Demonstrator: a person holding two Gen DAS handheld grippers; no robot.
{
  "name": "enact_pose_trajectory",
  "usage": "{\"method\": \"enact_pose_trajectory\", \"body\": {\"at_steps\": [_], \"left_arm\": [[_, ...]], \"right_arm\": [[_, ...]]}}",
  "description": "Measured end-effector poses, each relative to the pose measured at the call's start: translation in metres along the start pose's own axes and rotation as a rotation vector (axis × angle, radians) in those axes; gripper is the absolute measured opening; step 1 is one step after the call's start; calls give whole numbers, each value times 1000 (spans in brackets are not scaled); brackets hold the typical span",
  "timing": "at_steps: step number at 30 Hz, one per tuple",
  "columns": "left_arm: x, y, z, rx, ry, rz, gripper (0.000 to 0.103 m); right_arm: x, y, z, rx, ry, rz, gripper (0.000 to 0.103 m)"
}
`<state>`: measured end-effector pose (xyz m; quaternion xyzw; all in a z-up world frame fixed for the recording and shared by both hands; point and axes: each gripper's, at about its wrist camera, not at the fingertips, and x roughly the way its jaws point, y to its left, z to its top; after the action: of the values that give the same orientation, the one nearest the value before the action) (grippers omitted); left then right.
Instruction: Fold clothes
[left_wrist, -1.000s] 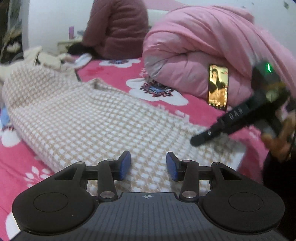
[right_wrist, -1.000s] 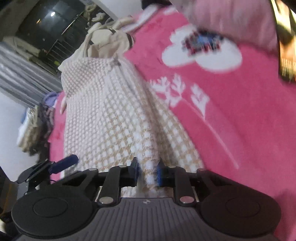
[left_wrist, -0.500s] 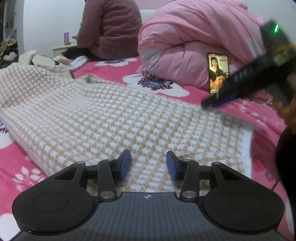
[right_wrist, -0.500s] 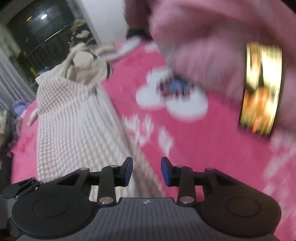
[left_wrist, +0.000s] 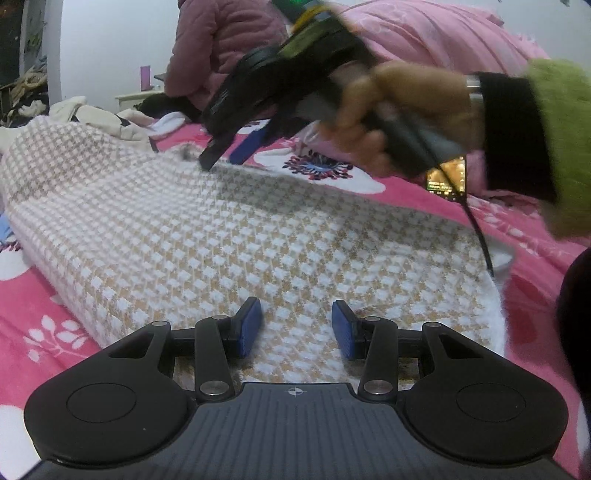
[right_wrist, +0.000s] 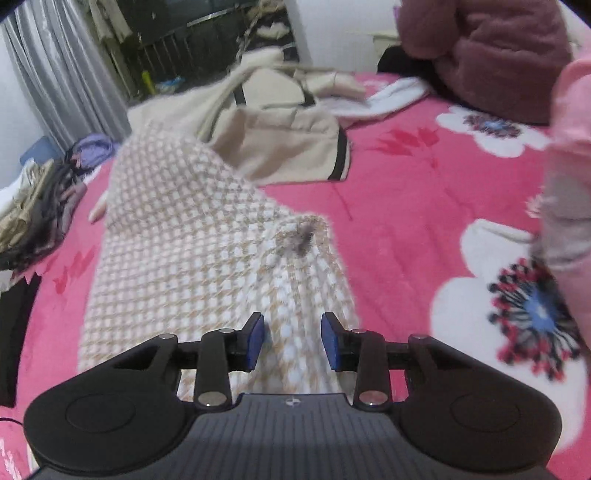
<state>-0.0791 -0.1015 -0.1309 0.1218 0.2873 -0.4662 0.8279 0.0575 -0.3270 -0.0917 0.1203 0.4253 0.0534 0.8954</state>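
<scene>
A white and tan houndstooth knit garment (left_wrist: 207, 236) lies spread on the pink floral bed; it also shows in the right wrist view (right_wrist: 184, 236), with a dark mark near its far edge. My left gripper (left_wrist: 297, 328) is open and empty just above the garment's near part. My right gripper (right_wrist: 292, 341) is open and empty over the garment's narrow end. In the left wrist view the right gripper (left_wrist: 229, 153) hovers over the garment's far edge, held by a hand in a green sleeve.
A rolled pink quilt (left_wrist: 436, 44) and a lit phone (left_wrist: 445, 177) lie at the back right. A person in a maroon jacket (right_wrist: 487, 51) sits on the bed. A beige jacket (right_wrist: 280, 133) lies beyond the garment. Clothes piles sit at the left (right_wrist: 33, 206).
My right gripper let go of the garment's edge, opened, and swung left across to the garment's far side. The left gripper stayed open and nearly still.
</scene>
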Motion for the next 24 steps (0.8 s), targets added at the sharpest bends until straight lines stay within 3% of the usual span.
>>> {"method": "enact_pose_trajectory", "body": {"at_steps": [3,4,5,7,12,16,18,20,21,23,24], "left_arm": [[-1,4,-2,-10,-10,-19,42],[-2,5,-3,-14,-13,-27,42],[-3,7,-3,-17,-13,-34,42],[-7,10,2,-28,-9,-47,42],[-22,23,23,-101,-60,-95,43],[5,16,19,-31,-5,-77,43],[15,9,13,26,-2,-56,43],[15,5,13,56,-10,-42,43],[15,5,13,49,-7,-43,44],[16,8,13,28,-1,-50,44],[16,8,14,23,1,-52,44]], "right_arm": [[22,-3,4,-5,52,49,37],[22,-2,3,-7,50,70,21],[21,-2,2,-6,47,92,12],[6,-5,3,40,-9,165,10],[2,-24,-4,47,-94,119,10],[0,-38,-9,51,-160,80,10],[17,-35,-12,10,-128,24,11],[17,-34,-5,17,-135,28,15],[17,-34,-1,20,-139,30,21],[17,-33,6,26,-146,34,38],[17,-33,10,29,-149,36,51]]}}
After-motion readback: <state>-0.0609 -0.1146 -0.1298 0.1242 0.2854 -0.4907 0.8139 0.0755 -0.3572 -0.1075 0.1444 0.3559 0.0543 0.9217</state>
